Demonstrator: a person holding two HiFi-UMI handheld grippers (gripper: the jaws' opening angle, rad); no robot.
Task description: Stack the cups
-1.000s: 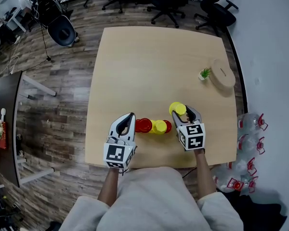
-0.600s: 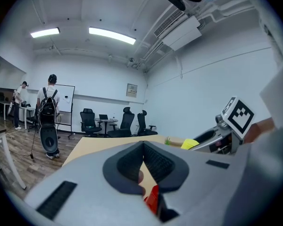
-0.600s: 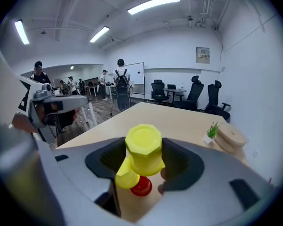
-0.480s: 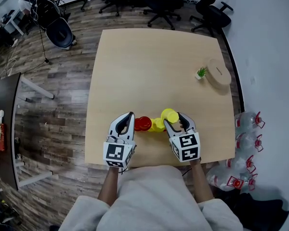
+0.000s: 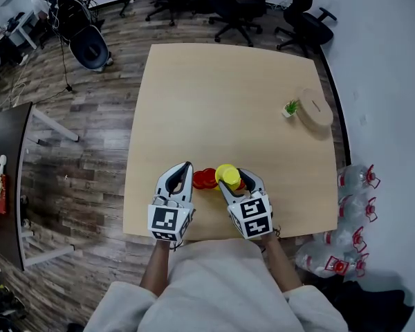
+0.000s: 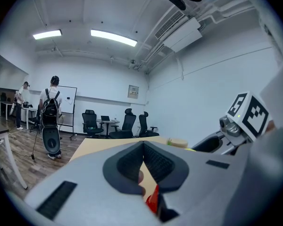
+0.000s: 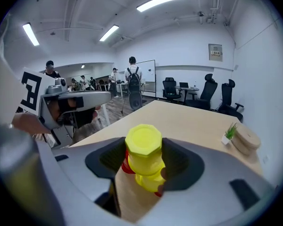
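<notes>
Your right gripper is clenched on a yellow cup, with the pads pressing its two sides and the jaws held partway apart by its width. That grip has not altered over the last second. What has changed is the place: a second ago you held this cup well out to the right of the standing yellow cup, and you have since swept it leftward until it hangs directly above that cup. I judge the carry to be nearly done, which leaves the lowering and the let-go.

The held cup is inverted. Its flat eight-sided base faces up toward the gripper's camera and its mouth points down at the standing yellow cup. Its long axis runs close to upright, leaning a little. The wide-angle view flattens depth, so you probably still have a gap between the two yellow cups, though I cannot be sure they are apart.

A red cup sits just left of the standing yellow cup on the table. Your left gripper rests beyond that red cup, farther left, jaws closed together on nothing, and it has not shifted.
</notes>
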